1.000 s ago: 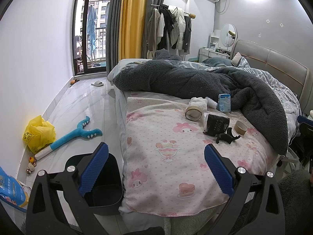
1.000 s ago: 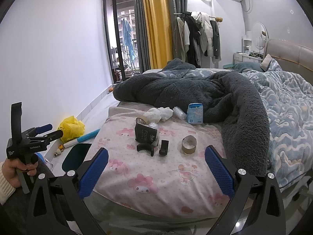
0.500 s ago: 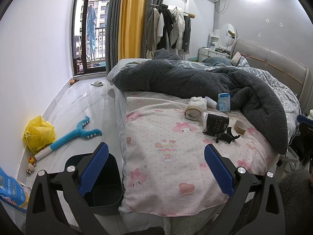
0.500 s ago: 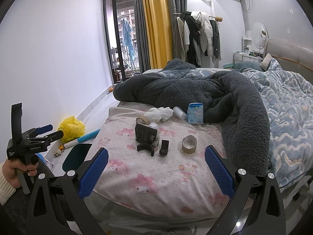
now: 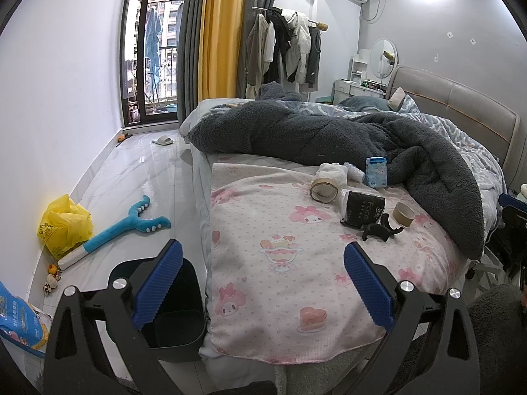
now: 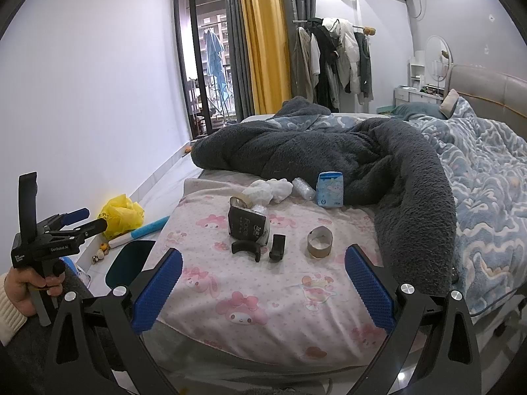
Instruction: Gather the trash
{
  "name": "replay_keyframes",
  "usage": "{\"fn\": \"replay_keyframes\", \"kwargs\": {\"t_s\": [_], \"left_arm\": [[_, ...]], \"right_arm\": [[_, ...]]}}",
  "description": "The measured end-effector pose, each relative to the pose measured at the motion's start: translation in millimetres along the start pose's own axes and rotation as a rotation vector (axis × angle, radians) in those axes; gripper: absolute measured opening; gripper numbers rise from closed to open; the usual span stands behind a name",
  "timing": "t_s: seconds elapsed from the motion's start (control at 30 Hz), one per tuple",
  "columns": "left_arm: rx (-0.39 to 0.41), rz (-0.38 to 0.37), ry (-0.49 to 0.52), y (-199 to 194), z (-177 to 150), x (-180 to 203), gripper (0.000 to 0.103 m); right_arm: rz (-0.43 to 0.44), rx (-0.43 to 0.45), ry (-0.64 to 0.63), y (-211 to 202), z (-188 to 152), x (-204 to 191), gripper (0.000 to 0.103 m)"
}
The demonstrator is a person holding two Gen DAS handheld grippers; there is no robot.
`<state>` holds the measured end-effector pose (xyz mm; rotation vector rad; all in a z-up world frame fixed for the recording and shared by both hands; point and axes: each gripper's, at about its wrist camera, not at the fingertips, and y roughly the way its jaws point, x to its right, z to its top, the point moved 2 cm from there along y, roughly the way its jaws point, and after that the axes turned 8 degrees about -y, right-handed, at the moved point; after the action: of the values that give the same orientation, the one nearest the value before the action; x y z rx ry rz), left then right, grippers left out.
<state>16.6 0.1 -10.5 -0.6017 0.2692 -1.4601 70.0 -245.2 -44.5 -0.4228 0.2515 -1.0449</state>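
At the foot of a bed [image 6: 263, 322] spread with a pink cartoon-print cover, the right tool [image 6: 263, 291] hangs with its blue pads wide apart and nothing between them; the left tool [image 5: 262, 284] is likewise spread and empty, a black trash bin [image 5: 171, 322] on the floor just below and to its left. No piece of litter has been picked up, so the job appears to be at its opening reach. Just ahead of the right tool lie two black plastic clips [image 6: 245, 248], with a cardboard tape core [image 6: 320, 242] to their right and a black tissue pack [image 6: 247, 225] directly behind them. Beyond those sit a second tape core [image 6: 242, 201], crumpled white tissue [image 6: 271, 189], a crushed clear bottle [image 6: 303, 188] and a blue wipes packet [image 6: 330, 189], all against the grey fleece blanket [image 6: 329, 151]. The next move likely calls for advancing one tool over the nearest scrap, closing on it, then carrying it left and down to the bin.
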Motion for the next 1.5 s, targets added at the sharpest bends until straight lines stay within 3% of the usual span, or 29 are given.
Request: {"fn": "replay_keyframes", "kwargs": {"t_s": [1.0,1.27,1.5], "left_arm": [[-0.031,0.028,0.035,7.0,3.0,10.0,0.099],[-0.075,-0.019,0.052,28.7,10.4,24.1,0.098],[-0.122,-0.048,0.049,57.2,11.8,33.7,0.095]], "right_arm": [[0.040,-0.028,0.005,15.3,5.6,17.1,0.100],[0.037,-0.102,-0.007,47.4,3.5,38.6,0.100],[0.031,-0.154,0.017,83.6,-1.6,65.1,0.084]]}}
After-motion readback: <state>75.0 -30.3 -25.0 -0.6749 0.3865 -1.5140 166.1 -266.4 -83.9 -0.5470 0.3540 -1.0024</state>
